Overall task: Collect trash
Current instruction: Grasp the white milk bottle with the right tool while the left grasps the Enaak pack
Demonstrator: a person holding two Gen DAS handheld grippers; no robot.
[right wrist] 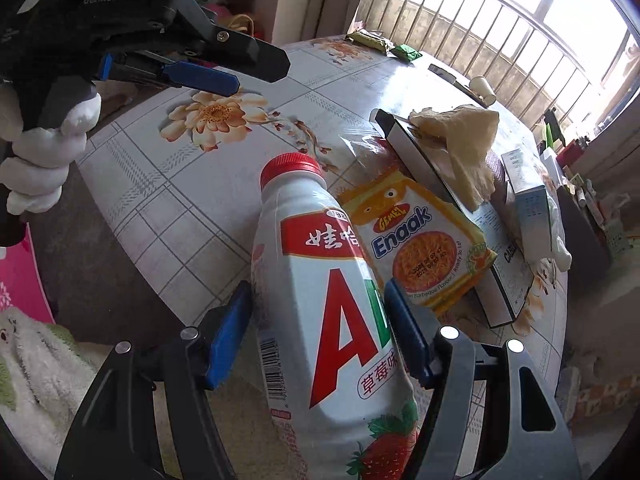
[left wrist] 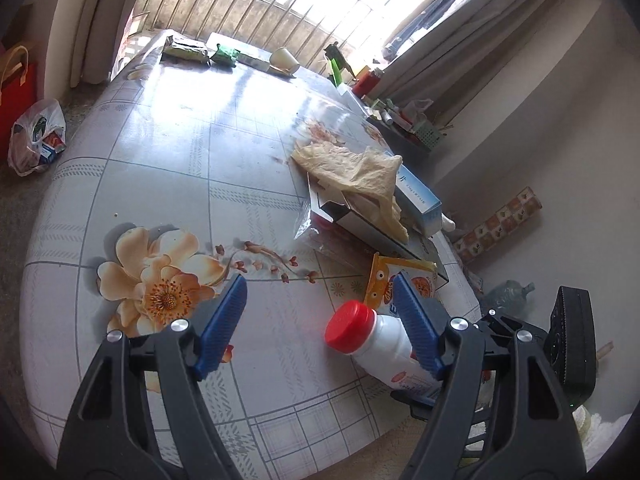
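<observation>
My right gripper is shut on a white milk bottle with a red cap, held tilted over the table's near edge; the bottle also shows in the left wrist view. My left gripper is open and empty above the floral tablecloth, just left of the bottle; it shows in the right wrist view. An orange Enaak snack packet lies beside the bottle. A crumpled yellowish paper lies on an open cardboard box.
The round table carries green packets, a paper cup and a blue-white carton. A plastic bag sits on the floor at left. A cluttered shelf stands by the right wall.
</observation>
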